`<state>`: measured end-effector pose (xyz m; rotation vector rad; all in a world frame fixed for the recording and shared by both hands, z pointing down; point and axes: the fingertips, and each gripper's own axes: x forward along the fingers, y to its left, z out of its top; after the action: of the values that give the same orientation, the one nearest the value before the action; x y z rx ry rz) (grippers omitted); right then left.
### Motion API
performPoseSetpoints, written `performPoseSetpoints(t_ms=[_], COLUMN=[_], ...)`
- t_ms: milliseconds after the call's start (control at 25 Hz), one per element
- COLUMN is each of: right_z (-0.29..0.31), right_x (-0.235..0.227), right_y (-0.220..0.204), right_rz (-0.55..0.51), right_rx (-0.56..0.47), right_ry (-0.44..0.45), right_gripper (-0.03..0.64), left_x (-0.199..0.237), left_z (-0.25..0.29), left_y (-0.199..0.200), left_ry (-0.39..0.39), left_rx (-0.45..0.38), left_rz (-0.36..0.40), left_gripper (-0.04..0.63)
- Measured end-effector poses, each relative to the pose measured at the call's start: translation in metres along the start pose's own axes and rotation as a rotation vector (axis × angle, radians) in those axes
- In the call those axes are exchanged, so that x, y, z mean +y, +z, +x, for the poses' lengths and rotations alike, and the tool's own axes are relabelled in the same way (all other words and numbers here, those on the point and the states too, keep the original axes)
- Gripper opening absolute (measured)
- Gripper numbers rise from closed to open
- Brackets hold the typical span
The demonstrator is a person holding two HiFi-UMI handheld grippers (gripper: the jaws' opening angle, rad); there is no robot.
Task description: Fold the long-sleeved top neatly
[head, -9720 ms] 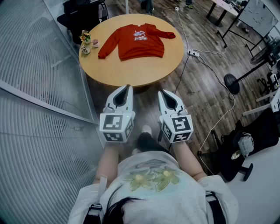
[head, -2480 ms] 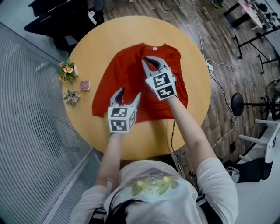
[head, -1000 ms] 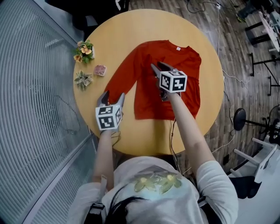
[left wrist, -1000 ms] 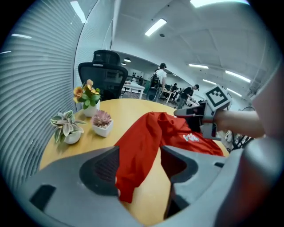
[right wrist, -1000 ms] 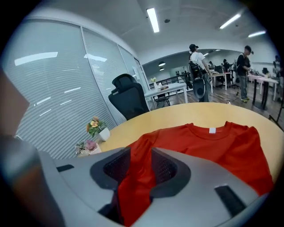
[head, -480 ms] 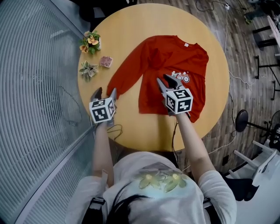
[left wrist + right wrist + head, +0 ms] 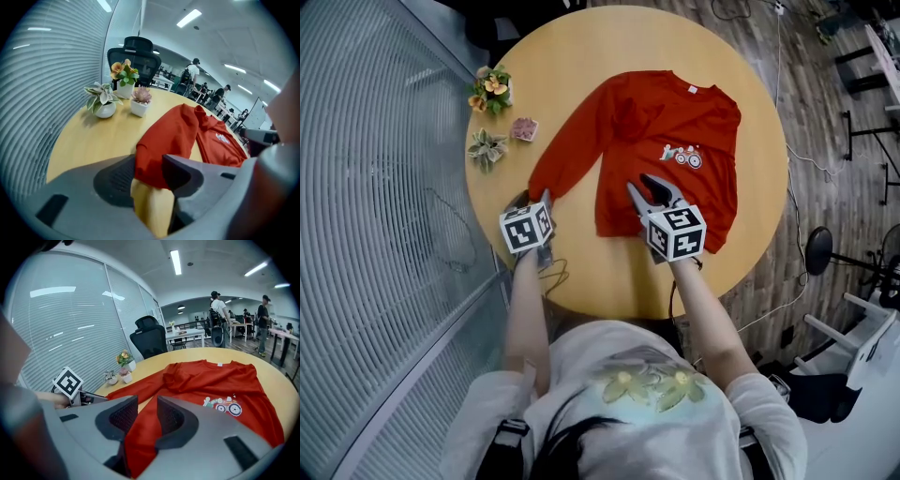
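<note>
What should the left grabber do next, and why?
Probably lift the cuff and carry it over onto the top. The jaws of the left gripper have just been closing on the cuff, the sleeve sticks out sideways, and the right gripper holds the hem.

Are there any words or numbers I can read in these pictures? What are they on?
No words or numbers can be read anywhere.
Red top: its picture print shows something with wheels, but no letters can be made out.
White neck label: too small to read.
Cubes on the left tool and right tool: black-and-white square patterns, not writing.
</note>
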<state>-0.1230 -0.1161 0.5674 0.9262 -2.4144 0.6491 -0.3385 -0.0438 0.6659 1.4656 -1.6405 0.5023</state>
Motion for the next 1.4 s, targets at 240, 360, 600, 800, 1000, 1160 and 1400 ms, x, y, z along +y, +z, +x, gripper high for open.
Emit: performPoseSetpoints(t_ms=[240,360,600,800,1000,1160,1400], right_z=[-0.018,-0.028,-0.043,-0.060,-0.076,-0.086,-0.100], right_x=[0.003,-0.001,-0.011,-0.026,-0.042,-0.061,-0.087], right_y=[-0.003,-0.002,0.005,0.017,0.036,0.051,0.072], right_rz=[0.011,0.017,0.026,0.055,0.066,0.075,0.075], right_rx=[-0.012,-0.025,-0.056,-0.095,-0.128,-0.154,-0.187], right_ry=[-0.016,-0.031,-0.058,-0.081,-0.083,-0.094,-0.097], right_gripper=[0.135,0.135,0.135,0.135,0.135,0.135,0.135], left_x=[-0.005,-0.008,-0.026,-0.058,-0.080,-0.093,-0.110], left_z=[-0.005,-0.010,-0.033,-0.062,-0.087,-0.108,-0.142], left_y=[0.001,0.009,0.045,0.099,0.167,0.218,0.276], left_ry=[0.023,0.020,-0.042,-0.086,-0.078,-0.063,-0.022], left_rx=[-0.009,-0.027,-0.087,-0.190,-0.295,-0.385,-0.489], left_rz=[-0.007,-0.013,-0.002,0.082,0.195,0.223,0.253], left_gripper=[0.036,0.026,0.023,0.023,0.023,0.023,0.023])
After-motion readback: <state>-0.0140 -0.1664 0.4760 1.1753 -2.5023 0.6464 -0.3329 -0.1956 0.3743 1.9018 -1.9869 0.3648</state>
